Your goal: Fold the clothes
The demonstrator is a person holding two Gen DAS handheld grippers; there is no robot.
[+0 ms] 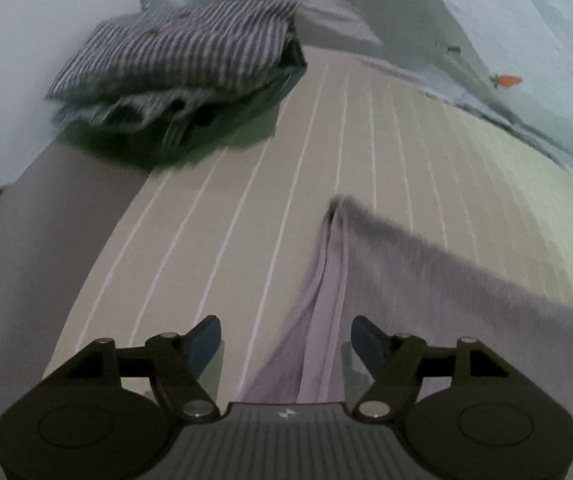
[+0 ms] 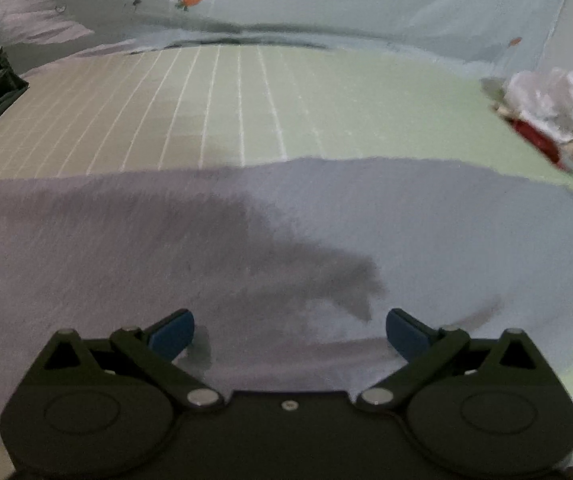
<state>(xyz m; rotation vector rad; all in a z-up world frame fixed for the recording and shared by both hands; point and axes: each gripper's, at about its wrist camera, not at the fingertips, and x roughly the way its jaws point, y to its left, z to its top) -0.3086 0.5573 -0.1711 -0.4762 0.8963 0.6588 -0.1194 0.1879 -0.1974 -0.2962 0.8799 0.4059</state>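
Nearby, striped folded clothes (image 1: pixel 174 72), perhaps stacked on a dark container.

Setting: a home bedroom, work done on a bed.

Surface is a bed sheet (image 2: pixel 246 92), pale green with thin white grid lines, soft and slightly rumpled. Behind it lies light blue bedding (image 2: pixel 366 8) printed with small orange carrots. A folded striped garment (image 1: pixel 174 64) sits on the sheet, a grey garment (image 2: pixel 286 240) is spread flat, and a crumpled heap of white and red laundry (image 2: pixel 554 108) waits at the sheet's edge. Plain white wall at one side.
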